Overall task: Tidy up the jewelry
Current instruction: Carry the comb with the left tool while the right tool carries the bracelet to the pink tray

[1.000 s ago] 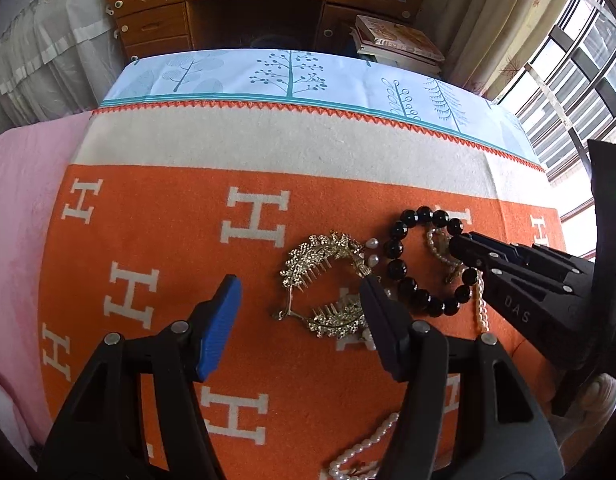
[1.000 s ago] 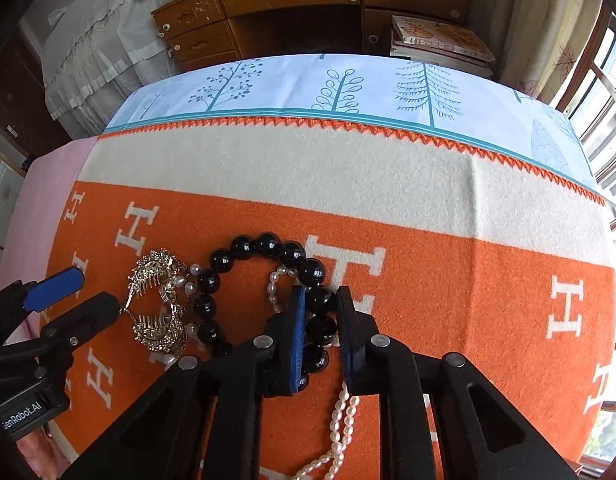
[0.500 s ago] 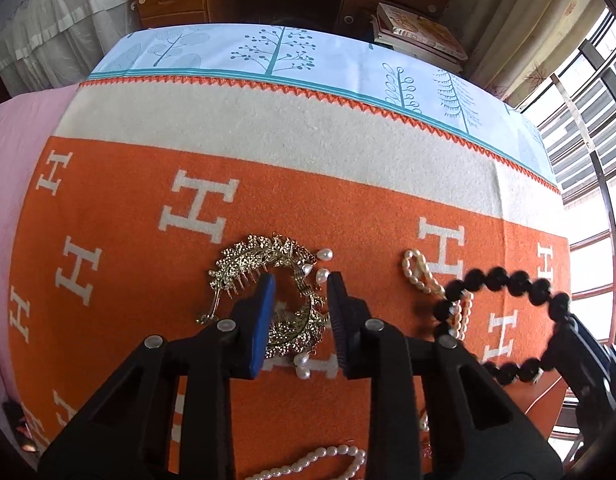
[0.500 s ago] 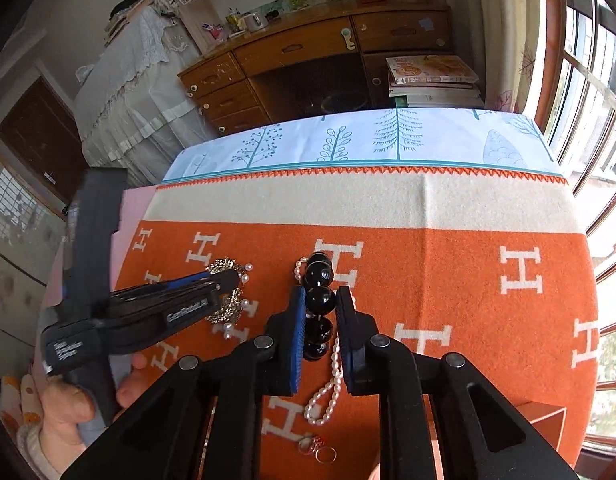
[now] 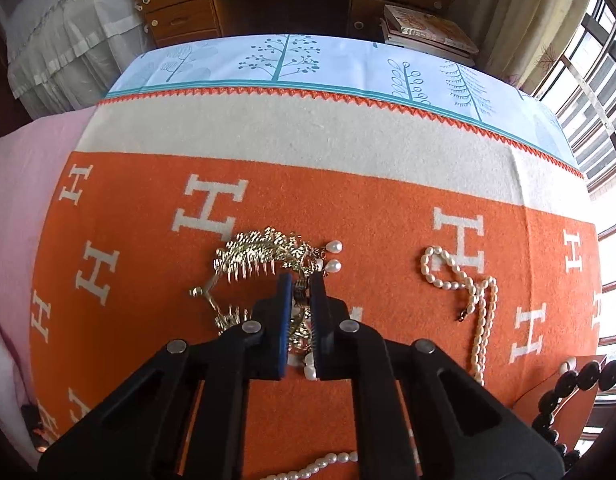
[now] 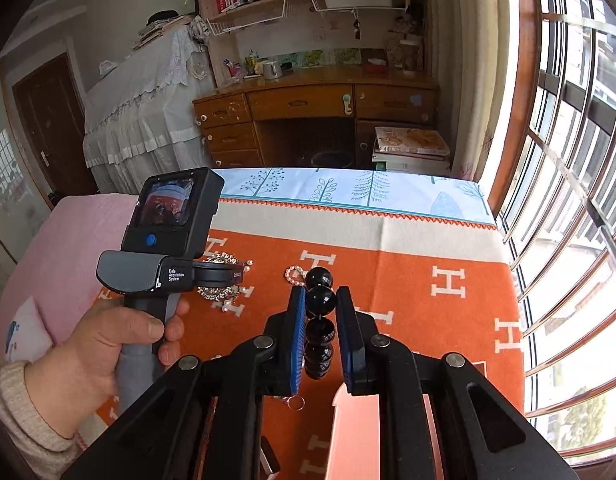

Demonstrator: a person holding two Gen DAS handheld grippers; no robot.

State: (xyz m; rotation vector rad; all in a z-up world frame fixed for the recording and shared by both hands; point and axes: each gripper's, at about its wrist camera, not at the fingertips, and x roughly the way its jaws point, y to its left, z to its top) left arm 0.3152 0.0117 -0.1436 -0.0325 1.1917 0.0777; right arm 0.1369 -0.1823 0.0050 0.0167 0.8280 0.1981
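Orange blanket [image 5: 348,216] with white H letters and cream band; gold hair comb [image 5: 259,252]; white pearl strand [image 5: 478,300]; glossy black bead bracelet [image 6: 320,320]; blue-padded fingers [image 6: 297,344].

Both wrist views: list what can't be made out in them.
- Gold comb: its lower half in the left wrist view is hidden by the left gripper.
- Black bracelet: in the right wrist view its lower beads are hidden by the right gripper; in the left view the frame's edge cuts it.
- Pearl strand: whether it joins the pearls at the bottom edge.
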